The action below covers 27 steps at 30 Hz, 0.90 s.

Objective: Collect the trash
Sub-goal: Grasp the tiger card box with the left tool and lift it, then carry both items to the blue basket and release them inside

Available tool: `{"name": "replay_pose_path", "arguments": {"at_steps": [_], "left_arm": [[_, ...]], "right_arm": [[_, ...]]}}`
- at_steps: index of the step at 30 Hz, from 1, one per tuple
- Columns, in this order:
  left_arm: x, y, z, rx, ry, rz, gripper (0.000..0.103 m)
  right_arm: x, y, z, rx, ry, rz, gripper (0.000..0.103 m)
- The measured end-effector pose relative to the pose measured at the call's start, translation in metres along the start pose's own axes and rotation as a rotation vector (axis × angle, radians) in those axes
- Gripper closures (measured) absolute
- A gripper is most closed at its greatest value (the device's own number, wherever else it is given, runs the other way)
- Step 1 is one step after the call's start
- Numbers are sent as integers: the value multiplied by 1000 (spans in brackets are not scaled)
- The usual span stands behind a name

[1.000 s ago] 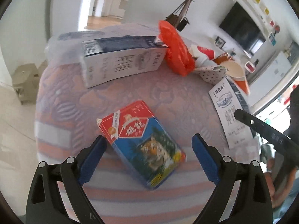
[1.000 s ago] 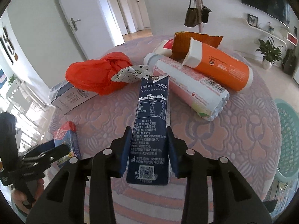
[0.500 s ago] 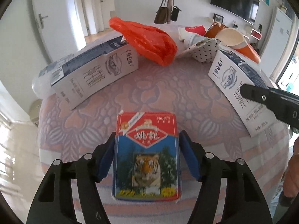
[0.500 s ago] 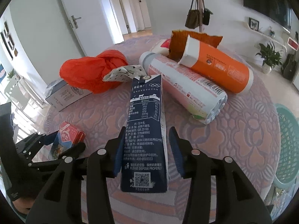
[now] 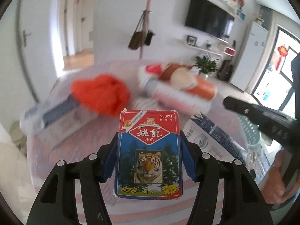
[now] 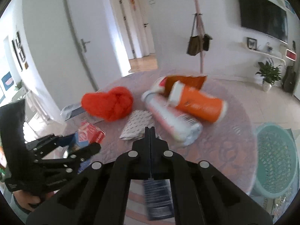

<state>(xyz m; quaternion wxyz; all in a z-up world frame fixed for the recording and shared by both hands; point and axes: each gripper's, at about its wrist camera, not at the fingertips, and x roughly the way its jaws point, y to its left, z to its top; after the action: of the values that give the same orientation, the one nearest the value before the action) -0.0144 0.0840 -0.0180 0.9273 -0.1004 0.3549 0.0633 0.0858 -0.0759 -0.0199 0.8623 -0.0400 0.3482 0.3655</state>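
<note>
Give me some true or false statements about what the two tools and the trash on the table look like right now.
1. The left tool grips the tiger card box. True.
2. The right tool is spread wide open. False: it is shut, with no gap showing.
3. The orange plastic bag lies inside the green basket. False: it lies on the table.
4. The green basket sits beyond the table's edge, not on it. True.
5. The orange tube stands upright. False: it lies on its side.
</note>
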Motion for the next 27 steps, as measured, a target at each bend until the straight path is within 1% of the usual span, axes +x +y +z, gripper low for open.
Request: {"name": "replay_pose_path", "arguments": {"at_steps": [1, 2, 4, 5, 6, 8, 9, 13, 14, 15, 16, 17, 19, 20, 21, 22, 23, 27], "left_arm": [[1, -5, 5, 9, -5, -2, 45], [6, -9, 9, 8, -1, -11, 45], [10, -11, 7, 0, 10, -26, 45], [9, -11, 4, -3, 13, -28, 45], [11, -11, 3, -6, 14, -33, 45], [15, -12, 0, -14, 20, -43, 45], [17, -12, 0, -17, 22, -40, 45], [18, -7, -2, -34, 26, -36, 45], [16, -3, -3, -38, 21, -30, 45], [16, -1, -3, -42, 17, -26, 45], [15, 1, -3, -49, 12, -22, 45], [14, 3, -3, -53, 10, -20, 45], [13, 5, -4, -57, 10, -19, 45], [12, 5, -4, -55, 12, -18, 45], [12, 4, -4, -51, 13, -14, 45], [12, 4, -4, -47, 13, -12, 45], [12, 2, -3, -43, 12, -12, 45], [10, -6, 6, -27, -9, -12, 45]], "right_arm": [[2, -6, 0, 10, 16, 21, 103], [4, -14, -3, 35, 40, 66, 103], [2, -24, -10, 56, 78, 109, 102], [0, -24, -14, 46, 87, 116, 97], [-2, -22, -19, 26, 100, 119, 76], [-4, -16, -27, -10, 110, 93, 30], [-3, -10, -31, -37, 119, 75, 30], [7, 3, -44, -61, 201, 103, 30], [9, 7, -47, -70, 213, 96, 30], [12, 9, -51, -79, 218, 74, 30], [17, 12, -53, -98, 228, 19, 30], [22, 13, -55, -107, 236, -17, 30], [32, 10, -58, -96, 257, -33, 32], [36, 9, -58, -95, 264, -38, 39], [39, 10, -59, -102, 268, -47, 52], [41, 12, -60, -115, 272, -60, 60], [43, 14, -60, -129, 274, -72, 69], [29, 15, -55, -151, 201, -66, 71]]}}
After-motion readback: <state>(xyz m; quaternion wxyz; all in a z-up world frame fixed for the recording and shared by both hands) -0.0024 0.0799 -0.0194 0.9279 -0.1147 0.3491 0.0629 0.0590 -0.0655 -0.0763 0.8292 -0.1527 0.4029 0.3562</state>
